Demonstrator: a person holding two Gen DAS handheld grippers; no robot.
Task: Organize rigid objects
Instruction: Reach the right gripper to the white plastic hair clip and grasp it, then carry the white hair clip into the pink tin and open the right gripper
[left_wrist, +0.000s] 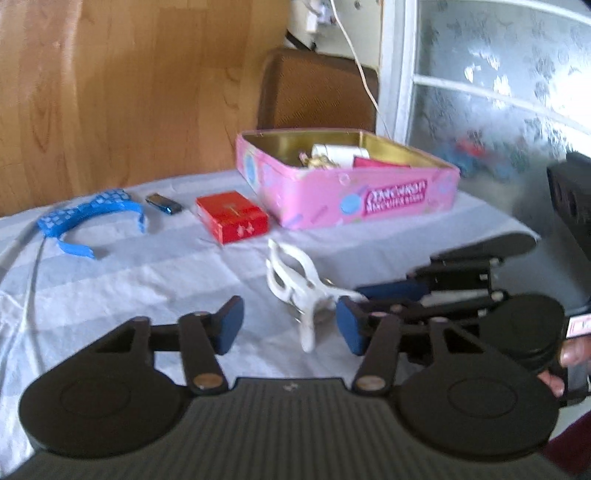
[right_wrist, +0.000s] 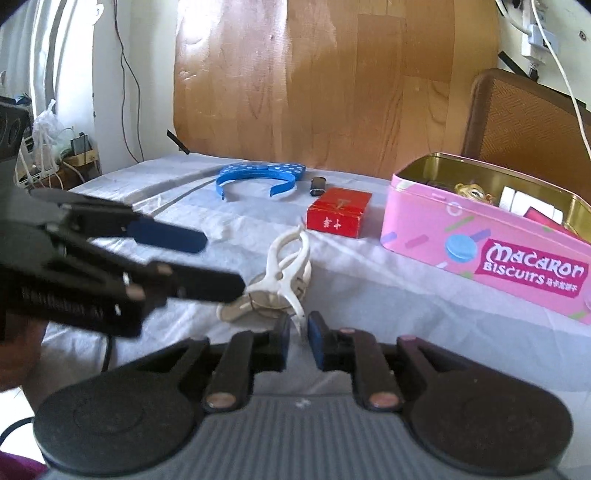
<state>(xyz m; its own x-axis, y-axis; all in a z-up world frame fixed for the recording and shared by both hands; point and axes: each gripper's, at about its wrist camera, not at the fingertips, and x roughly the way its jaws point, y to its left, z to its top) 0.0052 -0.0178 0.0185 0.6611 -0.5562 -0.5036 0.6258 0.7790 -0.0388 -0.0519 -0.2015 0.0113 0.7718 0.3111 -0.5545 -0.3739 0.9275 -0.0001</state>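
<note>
Blue-padded, the right tool (right_wrist: 298, 338) is nipped onto one thin leg of the white clip (right_wrist: 282, 273), jaws nearly together. The left tool (left_wrist: 290, 325) stands released, its pads wide apart on either side of the same clip, touching nothing as far as I can tell. The clip lies on the cloth-covered worktop (right_wrist: 369, 295), near the red box (right_wrist: 339, 212) and well short of the pink tin (right_wrist: 480, 243), which already holds a few things. Gripping so near the tip seems chancy; a bite closer to the hinge would likely carry it steadier to the tin.
</note>
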